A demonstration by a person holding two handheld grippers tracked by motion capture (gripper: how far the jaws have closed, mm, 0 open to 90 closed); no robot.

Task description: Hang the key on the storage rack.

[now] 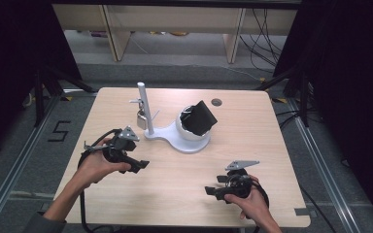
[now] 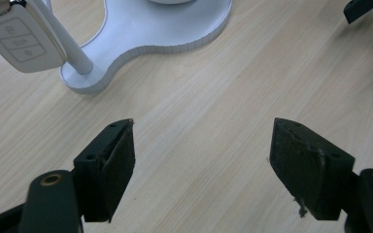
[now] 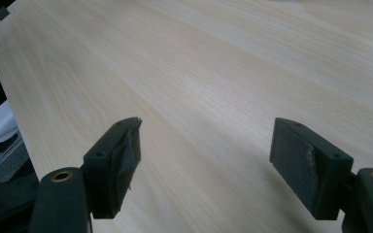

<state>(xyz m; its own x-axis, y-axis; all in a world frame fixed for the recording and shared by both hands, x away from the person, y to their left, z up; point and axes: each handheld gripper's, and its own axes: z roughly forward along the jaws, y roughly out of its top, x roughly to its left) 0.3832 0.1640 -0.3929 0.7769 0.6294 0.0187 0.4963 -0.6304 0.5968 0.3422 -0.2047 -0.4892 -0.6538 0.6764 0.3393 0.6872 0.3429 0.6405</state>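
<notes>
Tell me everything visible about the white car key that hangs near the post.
The car key is a white plastic-looking fob with a metallic edge at its top and three outlined buttons on its face. It hangs tilted beside the thin white post of the white stand, above the wooden table. What holds it up is cut off in the left gripper view. Nothing grips it.

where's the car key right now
The car key hangs beside the white stand's post at the top left of the left gripper view; in the high view it is left of the bowl.
</notes>
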